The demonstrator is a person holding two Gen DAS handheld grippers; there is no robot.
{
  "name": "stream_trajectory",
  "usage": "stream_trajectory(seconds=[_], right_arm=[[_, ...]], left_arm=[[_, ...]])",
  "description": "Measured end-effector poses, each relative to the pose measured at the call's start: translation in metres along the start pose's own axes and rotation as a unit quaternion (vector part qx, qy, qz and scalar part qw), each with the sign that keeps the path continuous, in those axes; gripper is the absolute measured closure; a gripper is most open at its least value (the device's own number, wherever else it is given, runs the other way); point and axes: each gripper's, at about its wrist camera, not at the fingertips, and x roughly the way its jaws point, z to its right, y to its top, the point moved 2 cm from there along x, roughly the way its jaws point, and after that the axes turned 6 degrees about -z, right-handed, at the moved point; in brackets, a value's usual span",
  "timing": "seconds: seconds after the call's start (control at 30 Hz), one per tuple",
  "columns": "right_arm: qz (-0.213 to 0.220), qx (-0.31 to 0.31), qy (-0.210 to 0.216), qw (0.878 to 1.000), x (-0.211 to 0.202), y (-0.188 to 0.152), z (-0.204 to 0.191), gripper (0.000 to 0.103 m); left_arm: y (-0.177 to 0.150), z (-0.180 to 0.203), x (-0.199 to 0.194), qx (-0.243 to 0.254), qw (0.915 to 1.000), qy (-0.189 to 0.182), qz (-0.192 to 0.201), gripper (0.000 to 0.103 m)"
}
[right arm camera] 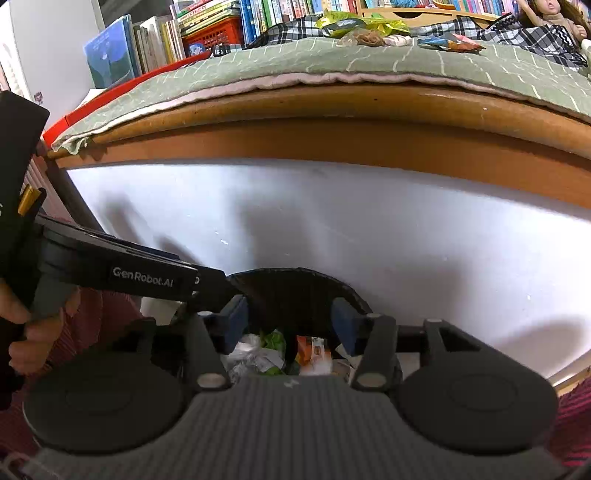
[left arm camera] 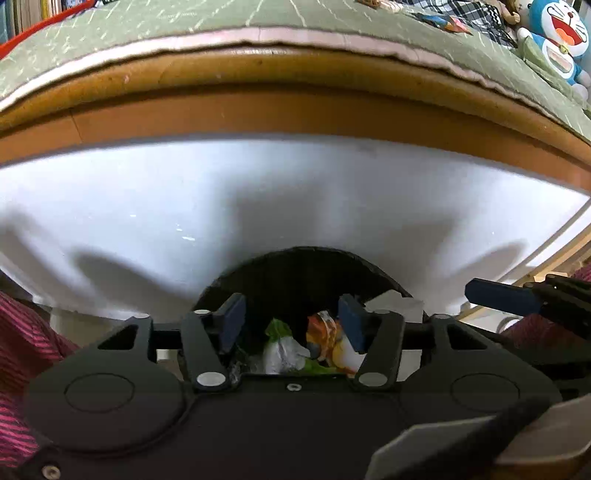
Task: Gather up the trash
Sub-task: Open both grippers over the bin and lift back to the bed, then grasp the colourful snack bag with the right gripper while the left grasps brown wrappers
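My left gripper [left arm camera: 291, 321] hangs open over a black round bin [left arm camera: 295, 258]; nothing is between its blue pads. Down in the bin lie a green and white wrapper [left arm camera: 282, 347] and an orange printed wrapper [left arm camera: 328, 343]. My right gripper [right arm camera: 290, 321] is open too, above the same bin [right arm camera: 295, 284], with crumpled white paper [right arm camera: 251, 354] and an orange packet [right arm camera: 314, 354] below it. On the bed's green quilt [right arm camera: 258, 66] more trash lies: a green-yellow bag [right arm camera: 354, 22], a brown lump [right arm camera: 365, 37] and a blue-orange wrapper [right arm camera: 448, 42].
The bed's wooden rail [right arm camera: 332, 110] and white side panel [right arm camera: 332, 229] rise right behind the bin. Books [right arm camera: 207, 22] line the far side of the bed. A blue plush toy [left arm camera: 557, 33] sits on the quilt at the right. A red striped sleeve [left arm camera: 22, 350] flanks the grippers.
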Motion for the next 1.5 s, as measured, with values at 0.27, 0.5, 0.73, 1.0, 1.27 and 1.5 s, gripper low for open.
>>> stream_trajectory(seconds=[0.27, 0.5, 0.73, 1.0, 1.27, 1.5], right_arm=[[0.052, -0.009, -0.007, 0.999, -0.028, 0.023, 0.002, 0.029], [0.154, -0.039, -0.052, 0.986, -0.068, 0.076, 0.013, 0.015], [0.198, -0.008, -0.136, 0.971, -0.061, 0.129, 0.056, 0.013], [0.143, -0.042, -0.19, 0.97, -0.019, 0.184, 0.098, 0.01], [0.112, -0.045, -0.181, 0.976, 0.015, 0.213, 0.118, 0.01], [0.064, -0.04, -0.15, 0.986, 0.039, 0.238, 0.135, 0.01]], left_arm=[[0.018, -0.001, -0.043, 0.011, 0.9987, -0.015, 0.047, 0.036], [0.065, 0.006, -0.107, 0.052, 0.9855, -0.044, 0.155, 0.021], [0.118, 0.02, -0.114, 0.042, 0.9753, -0.041, 0.213, 0.02], [0.202, 0.033, -0.064, 0.041, 0.9738, -0.044, 0.219, 0.02], [0.257, 0.056, -0.023, 0.06, 0.9762, -0.058, 0.2, 0.047], [0.28, 0.073, 0.007, 0.071, 0.9773, -0.07, 0.187, 0.056]])
